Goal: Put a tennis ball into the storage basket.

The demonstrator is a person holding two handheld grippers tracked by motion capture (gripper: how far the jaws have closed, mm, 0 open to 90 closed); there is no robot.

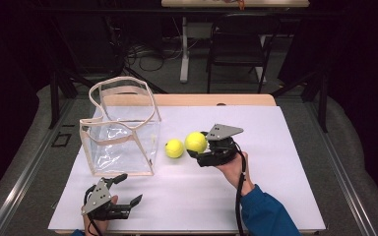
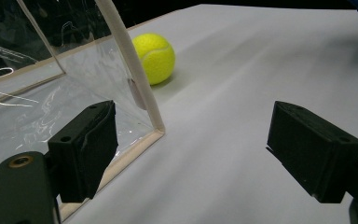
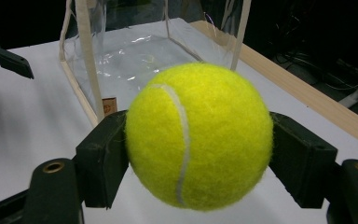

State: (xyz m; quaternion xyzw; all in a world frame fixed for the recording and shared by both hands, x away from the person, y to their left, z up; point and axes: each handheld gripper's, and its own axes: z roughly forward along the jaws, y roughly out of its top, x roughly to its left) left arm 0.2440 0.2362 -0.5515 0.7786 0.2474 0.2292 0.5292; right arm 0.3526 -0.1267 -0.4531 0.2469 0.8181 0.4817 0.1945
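Left gripper (image 1: 124, 189) waits, fingers spread, beside the clear bag (image 1: 120, 129) on the tabletop (image 1: 275, 147); right gripper (image 1: 197, 147) pinches a tennis ball (image 1: 196, 141) aloft, best carried high over the bag's rim before release.

The room is dark, with black surroundings on both sides and light falling mainly on the desk (image 1: 275, 147), whose white top has a pale wooden strip (image 1: 216, 100) along its far edge. Grey carpeted floor (image 1: 359, 162) runs around it, with a metal rail (image 1: 24, 172) on the left. Behind stands a black folding chair (image 1: 238, 46), beside the white leg (image 1: 184, 49) of another table whose light top (image 1: 236, 3) crosses the upper edge. Cables (image 1: 145, 54) lie tangled on the floor there.
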